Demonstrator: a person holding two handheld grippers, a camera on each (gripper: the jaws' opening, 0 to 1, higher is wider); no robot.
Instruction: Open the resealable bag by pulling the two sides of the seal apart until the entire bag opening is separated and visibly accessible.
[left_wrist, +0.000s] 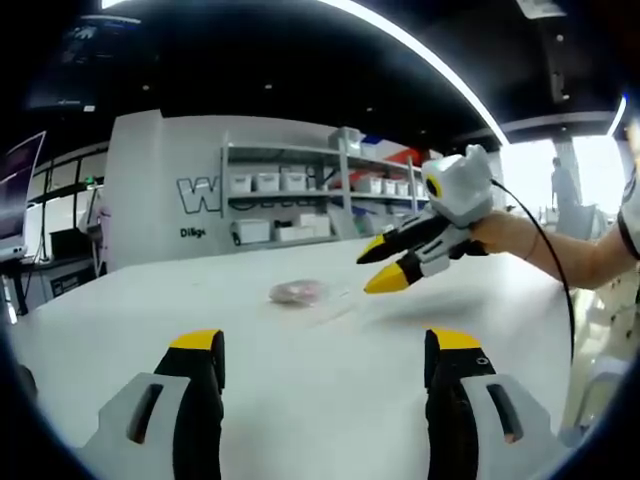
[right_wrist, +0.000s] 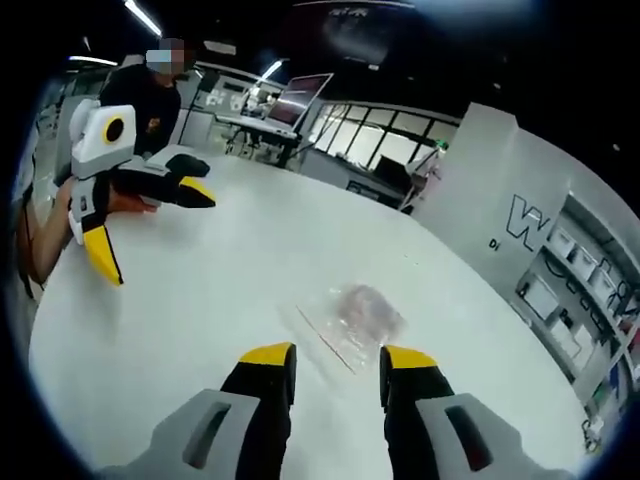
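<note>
A clear resealable bag (left_wrist: 297, 292) with something pinkish inside lies flat on the white table (left_wrist: 300, 400). In the left gripper view, my left gripper (left_wrist: 325, 350) stands open well short of the bag, with nothing between its jaws. My right gripper (left_wrist: 381, 268), held by a hand, hovers open just right of the bag. In the right gripper view, the bag (right_wrist: 360, 310) lies just beyond my right gripper (right_wrist: 338, 357), its seal edge nearest the jaws. The left gripper (right_wrist: 150, 232) hangs wide open at the far left, above the table.
Shelves with white bins (left_wrist: 290, 205) and a grey wall with lettering (left_wrist: 160, 190) stand behind the table. A person in dark clothes (right_wrist: 150, 95) is at the table's far left. Desks with monitors (right_wrist: 290, 105) stand beyond. The table's curved edge (right_wrist: 45, 330) runs along the left.
</note>
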